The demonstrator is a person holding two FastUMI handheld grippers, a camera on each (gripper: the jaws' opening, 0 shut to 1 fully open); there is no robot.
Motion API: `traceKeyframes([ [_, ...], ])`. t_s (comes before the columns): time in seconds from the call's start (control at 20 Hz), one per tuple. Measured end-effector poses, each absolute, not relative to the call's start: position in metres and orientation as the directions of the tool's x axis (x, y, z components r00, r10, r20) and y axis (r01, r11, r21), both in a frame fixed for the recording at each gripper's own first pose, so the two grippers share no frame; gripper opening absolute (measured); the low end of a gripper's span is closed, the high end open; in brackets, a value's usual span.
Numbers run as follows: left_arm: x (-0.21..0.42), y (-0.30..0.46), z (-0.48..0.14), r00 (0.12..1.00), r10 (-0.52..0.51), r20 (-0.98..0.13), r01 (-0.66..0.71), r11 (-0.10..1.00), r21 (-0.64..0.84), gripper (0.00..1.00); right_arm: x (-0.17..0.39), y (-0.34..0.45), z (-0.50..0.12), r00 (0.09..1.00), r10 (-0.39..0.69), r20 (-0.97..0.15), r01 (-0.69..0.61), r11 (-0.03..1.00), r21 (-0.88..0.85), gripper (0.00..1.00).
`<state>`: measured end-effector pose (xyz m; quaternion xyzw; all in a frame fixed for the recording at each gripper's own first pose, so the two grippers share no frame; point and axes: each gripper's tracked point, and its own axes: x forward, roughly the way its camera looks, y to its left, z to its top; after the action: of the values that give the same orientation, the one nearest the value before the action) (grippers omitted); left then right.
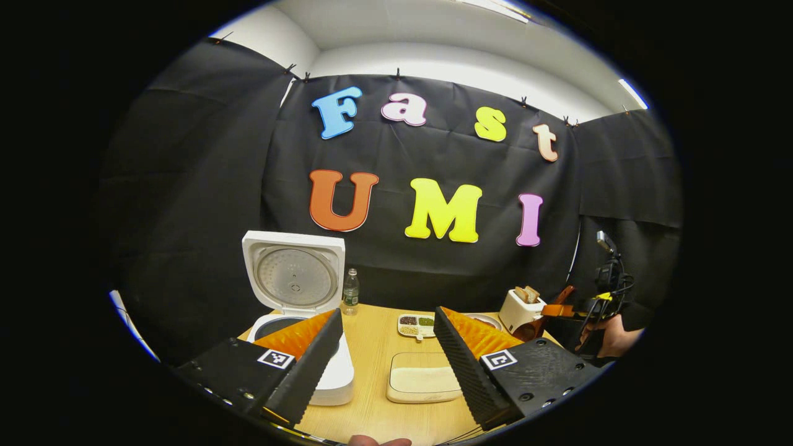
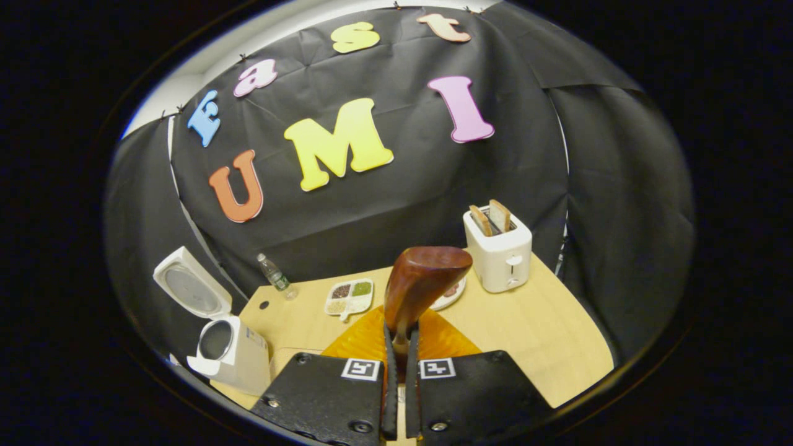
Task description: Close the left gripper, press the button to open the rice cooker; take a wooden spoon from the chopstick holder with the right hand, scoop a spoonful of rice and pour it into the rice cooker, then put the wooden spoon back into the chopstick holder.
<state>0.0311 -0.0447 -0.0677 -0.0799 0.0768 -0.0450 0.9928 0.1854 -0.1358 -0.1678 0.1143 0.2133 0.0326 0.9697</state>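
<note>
Nearest the lens in the right gripper view, the right claw [image 2: 399, 362] has its fingers drawn almost together, both pressing on the handle of the wooden spoon [image 2: 421, 286], whose bowl stands upright above the fingertips. No rice is visible on the bowl, though its far face is hidden.

In the left gripper view, the left claw [image 1: 387, 347] stands wide apart, holding and touching nothing, raised above the tabletop [image 1: 372, 347].

The rice cooker [image 1: 297, 297] is taken as the landmark. Its lid is up and the inner pot exposed, so the button step is judged done. The spoon is already in hand and lifted, so the step in progress is judged to be carrying it toward the rice.

- The tabletop carries everything listed here.
- A white toaster [image 2: 499, 251] with two slices stands well to the right of the cooker, at the far side.
- A pale rectangular board [image 1: 424, 378] lies just right of the cooker, toward the front.
- A divided dish [image 2: 350, 296] of assorted grains sits to the right of the cooker, farther back.
- A small water bottle [image 1: 350, 290] stands just beside the raised lid, at its right.

Which vessel holds the rice cannot be told for certain. The next move is judged to call for lowering the spoon bowl and turning it to dip into the grain, with a firm hold on the handle.
</note>
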Motion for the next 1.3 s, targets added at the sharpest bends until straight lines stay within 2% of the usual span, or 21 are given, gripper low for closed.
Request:
traceKeyframes([
  [0.25,0.032,-0.042,-0.068,0.983,-0.076,-0.170,0.049,0.986,-0.158,0.94,0.184,-0.138,-0.228,0.879,0.079,-0.471,0.029,0.976,0.217,0.10],
  [0.7,0.022,-0.037,-0.076,0.971,-0.047,-0.235,0.010,0.988,-0.155,0.94,0.191,-0.127,-0.296,0.862,0.066,-0.502,0.004,0.990,0.138,0.12],
  [0.95,0.019,-0.035,-0.077,0.967,-0.041,-0.252,0.007,0.991,-0.136,0.94,0.190,-0.126,-0.312,0.862,0.069,-0.502,0.017,0.986,0.165,0.14],
  [1.15,0.021,-0.035,-0.073,0.968,-0.051,-0.245,0.015,0.989,-0.145,0.94,0.194,-0.125,-0.300,0.872,0.078,-0.483,0.009,0.984,0.175,0.21],
  [1.2,0.023,-0.034,-0.071,0.969,-0.054,-0.240,0.018,0.989,-0.150,0.94,0.194,-0.127,-0.295,0.876,0.077,-0.475,0.005,0.986,0.168,0.25],
  [1.3,0.028,-0.035,-0.068,0.972,-0.061,-0.229,0.023,0.986,-0.163,0.94,0.192,-0.133,-0.284,0.882,0.067,-0.466,0.006,0.988,0.154,0.47],
])
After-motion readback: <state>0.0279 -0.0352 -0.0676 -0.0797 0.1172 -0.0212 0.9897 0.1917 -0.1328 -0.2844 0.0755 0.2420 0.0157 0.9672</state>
